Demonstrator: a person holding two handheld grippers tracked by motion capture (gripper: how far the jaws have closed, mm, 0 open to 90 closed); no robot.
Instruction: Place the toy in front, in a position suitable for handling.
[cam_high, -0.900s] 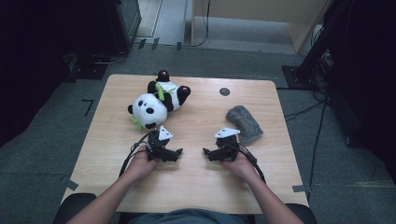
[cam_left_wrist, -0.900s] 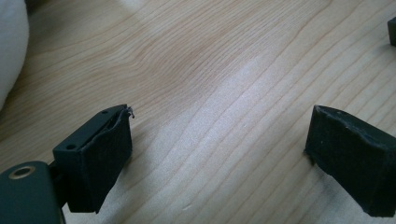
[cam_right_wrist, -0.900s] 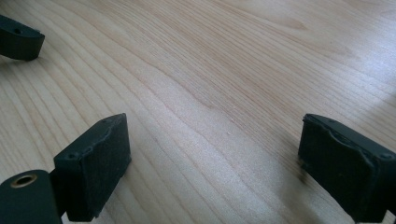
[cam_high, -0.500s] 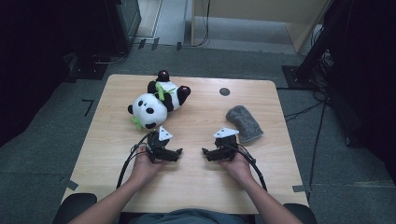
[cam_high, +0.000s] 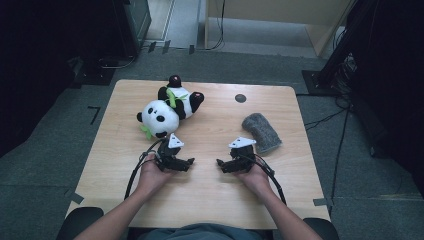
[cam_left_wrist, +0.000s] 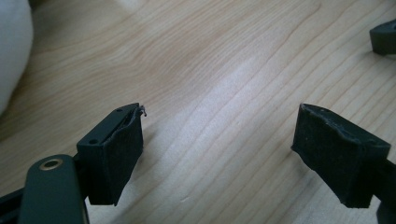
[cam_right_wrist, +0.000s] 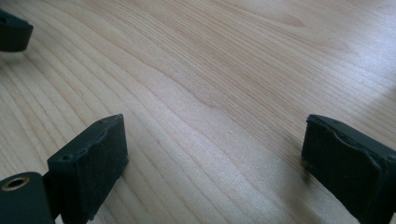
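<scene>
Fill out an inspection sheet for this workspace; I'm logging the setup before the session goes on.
Surface: wooden table, pale grain, a dark round spot near the far edge.
Job's things: panda plush lying far left, beside the left gripper; grey fuzzy cloth far right, beside the right gripper.
Clutter: nothing seen.
Grippers: left gripper and right gripper low over the table, tips facing each other, jaws wide apart, nothing between them.
Cables: black cable loops from the left gripper; another trails from the right.
Surroundings: grey carpet floor, tape marks at the table's corners, dark equipment at both sides.
</scene>
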